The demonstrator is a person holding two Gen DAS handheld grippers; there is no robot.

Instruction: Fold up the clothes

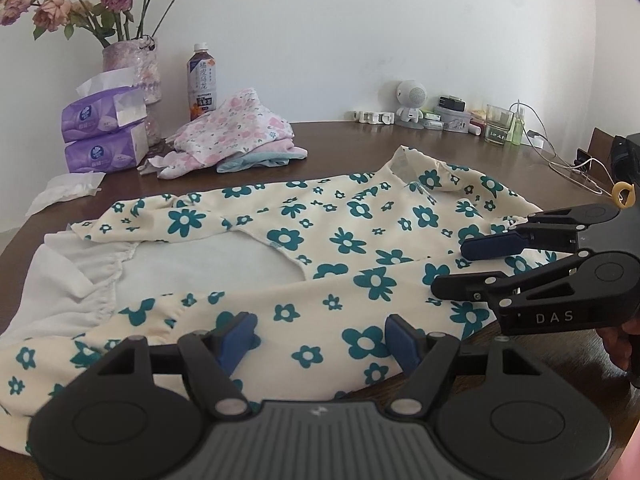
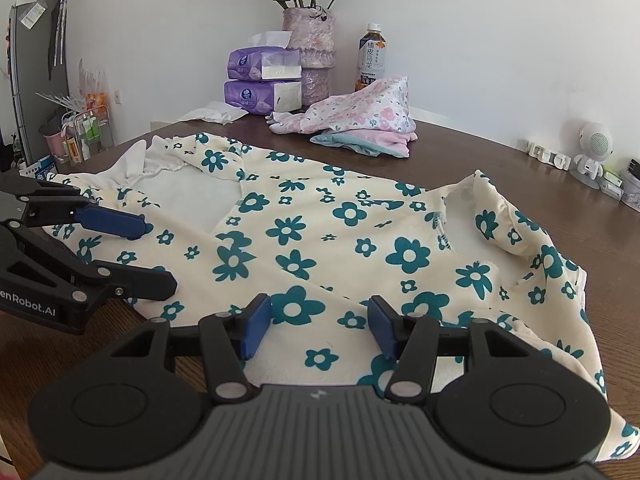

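A cream garment with teal flowers (image 1: pixel 344 248) lies spread flat on the dark wooden tabletop (image 1: pixel 340 136), directly ahead of both tools and running under their fingers. Part of it is turned back, showing a plain white lining just beyond the left tool.

The left tool (image 1: pixel 320 338) stands spread, its blue pads apart over the cloth near the garment's near edge, nothing between them pressed. In the right wrist view its side reads "enRobot.AI", the start of the word cut off by the frame edge.

The right tool (image 2: pixel 318 326) is also spread, pads apart above a teal flower and gripping nothing. Seen from the left wrist it lies to the right of the left tool, over the garment's right side near the neckline, and carries the letters "DAS" on its body.

Far ahead of the tools, against the wall, stand a vase of dried roses (image 2: pixel 309 40), two stacked purple tissue packs (image 2: pixel 262 82) and a tea bottle (image 2: pixel 371 56) with Chinese characters on its label; a small line under them may read "SUNTORY", though it is too small to be sure. A pile of pink floral clothes (image 2: pixel 360 120) sits beside the bottle. Off to the far right stands a small white robot figure (image 2: pixel 594 152).
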